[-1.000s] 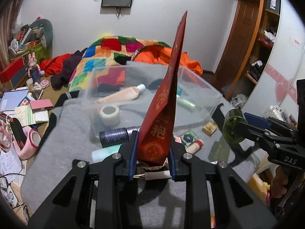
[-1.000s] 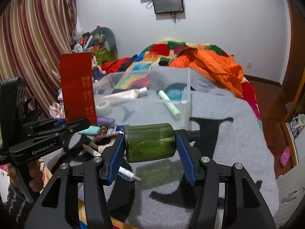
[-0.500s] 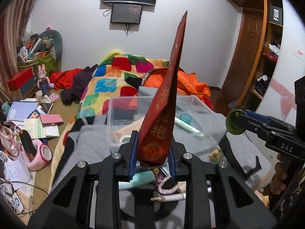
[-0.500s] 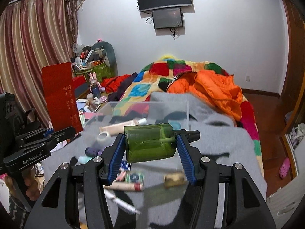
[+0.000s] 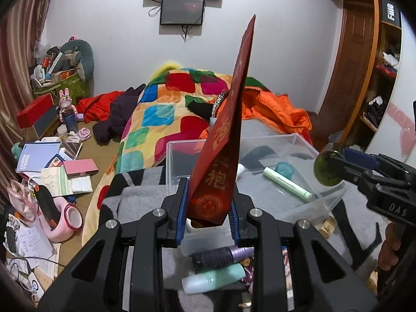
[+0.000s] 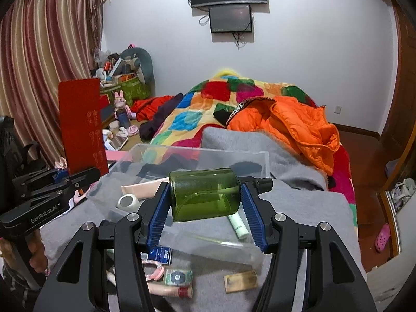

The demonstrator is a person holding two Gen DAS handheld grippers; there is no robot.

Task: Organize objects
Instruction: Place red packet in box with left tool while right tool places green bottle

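My left gripper (image 5: 208, 208) is shut on the lower end of a tall red packet (image 5: 228, 140) with gold characters, held upright over the near edge of a clear plastic bin (image 5: 293, 138). My right gripper (image 6: 205, 197) is shut on a green translucent bottle (image 6: 204, 195) lying sideways between the blue pads, black cap to the right, above the same clear bin (image 6: 197, 150). The bin holds a beige tube (image 6: 140, 191), a tape roll (image 6: 128, 202), a pale green tube (image 5: 287, 183) and a teal cap (image 5: 284, 170). Each view shows the other gripper: the right one (image 5: 335, 167), the left one (image 6: 66, 179).
Loose items lie on the grey blanket (image 6: 312, 208) before the bin: a purple-black bottle (image 5: 221, 256), a mint tube (image 5: 213, 278), a small wooden block (image 6: 240, 280), a blue packet (image 6: 157, 254). A quilt and orange jacket (image 6: 293, 127) lie behind. Floor clutter (image 5: 52, 161) sits left.
Both grippers have risen and travelled forward toward the bin with their loads; the bin now lies directly below the packet and the bottle. Both grips are unchanged.
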